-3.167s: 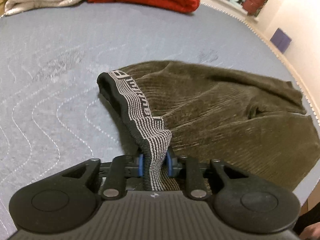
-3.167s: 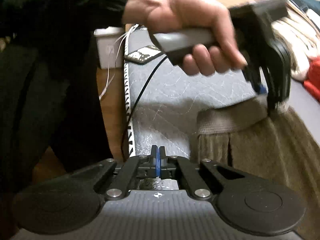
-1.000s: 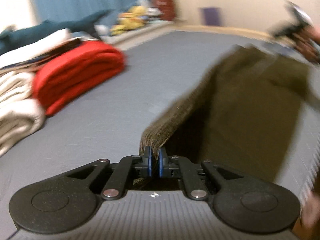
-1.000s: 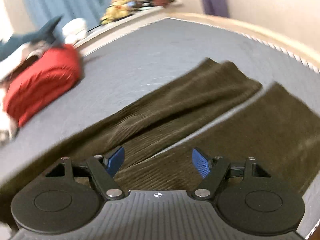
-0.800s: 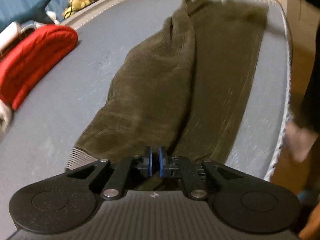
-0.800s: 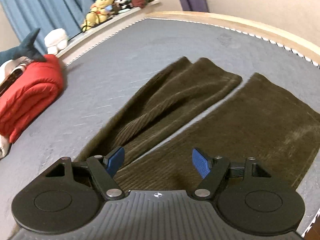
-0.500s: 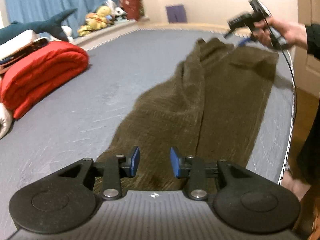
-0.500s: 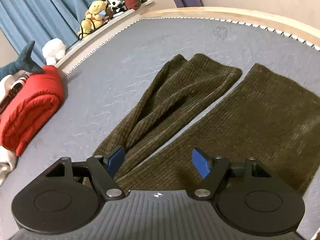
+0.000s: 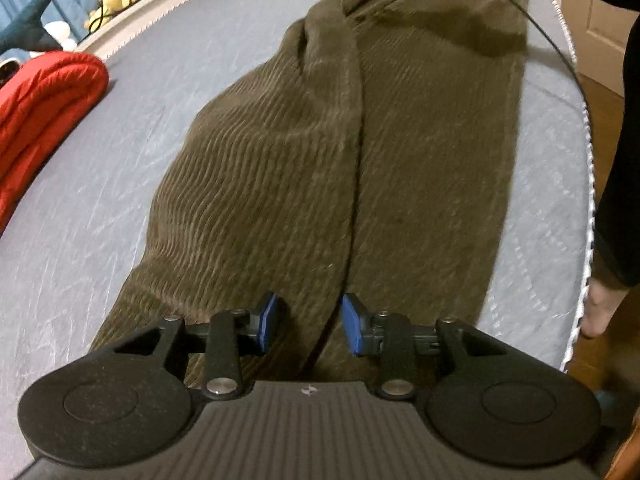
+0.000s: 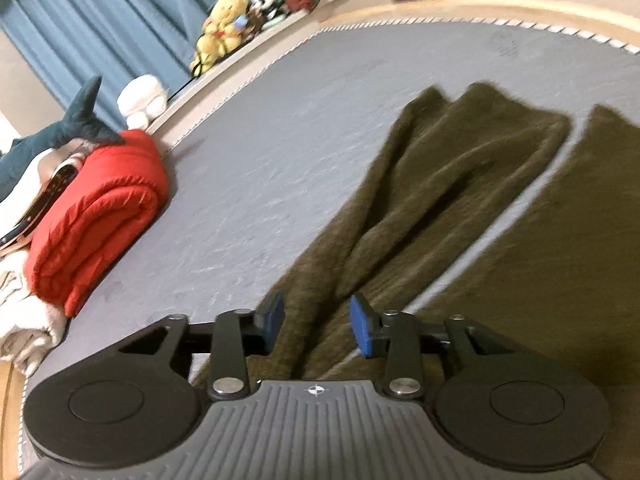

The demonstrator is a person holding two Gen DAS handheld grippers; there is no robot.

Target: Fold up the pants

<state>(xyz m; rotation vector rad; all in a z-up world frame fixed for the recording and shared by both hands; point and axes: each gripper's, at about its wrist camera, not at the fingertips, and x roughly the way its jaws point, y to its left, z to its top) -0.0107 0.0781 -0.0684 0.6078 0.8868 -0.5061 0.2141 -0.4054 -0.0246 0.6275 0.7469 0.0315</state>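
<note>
The pants (image 9: 320,152) lie spread flat on the bed (image 9: 100,208), just ahead of the left tool (image 9: 306,322) and right tool (image 10: 316,324) (both wide, empty). Spreading looks done; next, grip one leg.

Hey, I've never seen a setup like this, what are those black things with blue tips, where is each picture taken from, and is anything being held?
There is no robot here. A person holds a hand-operated two-finger gripper in each hand, each with a wide-angle camera looking along its fingers.

In the left camera's picture, the left gripper has its blue-padded fingers apart, holding nothing. It hovers over olive-brown corduroy pants spread on a grey mattress.

In the right camera's picture, the right gripper is also open and empty, above the two pant legs. The left camera sees it at the pants' far end.

A folded red blanket lies to the side, with a shark plush behind it.
</note>
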